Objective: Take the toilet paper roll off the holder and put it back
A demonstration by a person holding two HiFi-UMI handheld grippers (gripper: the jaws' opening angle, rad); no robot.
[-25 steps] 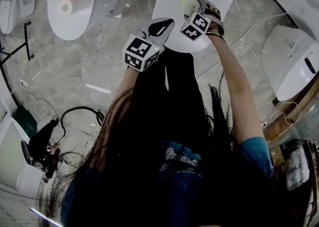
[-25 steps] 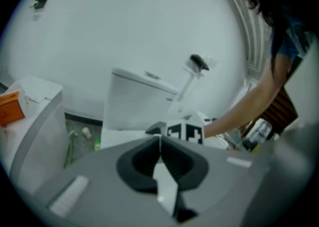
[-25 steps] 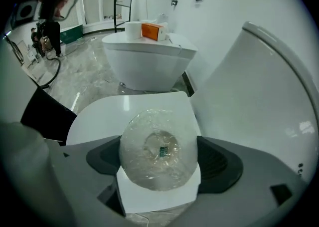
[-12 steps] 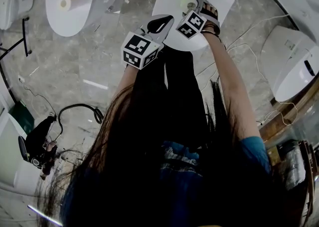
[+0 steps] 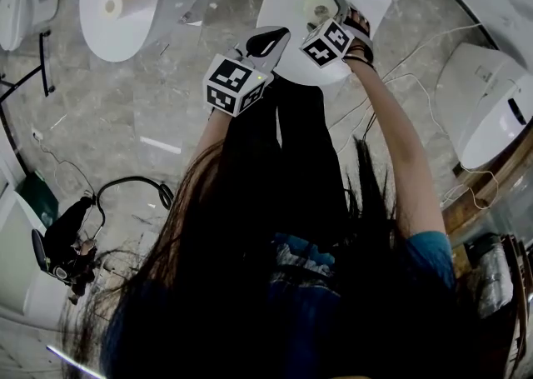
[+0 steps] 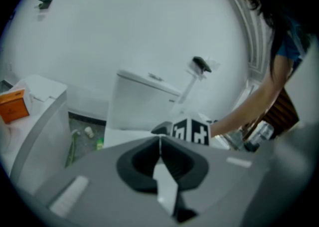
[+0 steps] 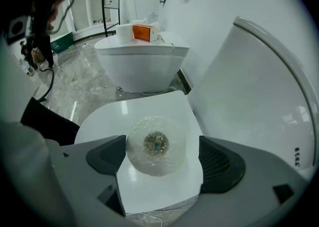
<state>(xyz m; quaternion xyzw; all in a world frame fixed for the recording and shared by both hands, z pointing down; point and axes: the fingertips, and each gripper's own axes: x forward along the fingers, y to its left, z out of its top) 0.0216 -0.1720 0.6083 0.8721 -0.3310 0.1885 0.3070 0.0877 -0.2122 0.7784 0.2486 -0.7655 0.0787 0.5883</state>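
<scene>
The right tool [image 7: 162, 157] hangs with its jaws apart, straddling the wrapped toilet paper roll [image 7: 155, 145]. The roll stands on end on the white toilet lid [image 7: 112, 117], long axis upright, core opening facing the tool. This looks like the pick-up. The next move calls for closing squarely on the roll's sides. The left tool [image 6: 159, 143] is pressed together and empty.

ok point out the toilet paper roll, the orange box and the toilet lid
toilet paper roll [image 7: 155, 144]: right gripper view, on the core at its top end
orange box [image 7: 143, 32]: right gripper view, on its facing side
toilet lid [image 7: 112, 117]: right gripper view, on bare white surface left of the roll
</scene>
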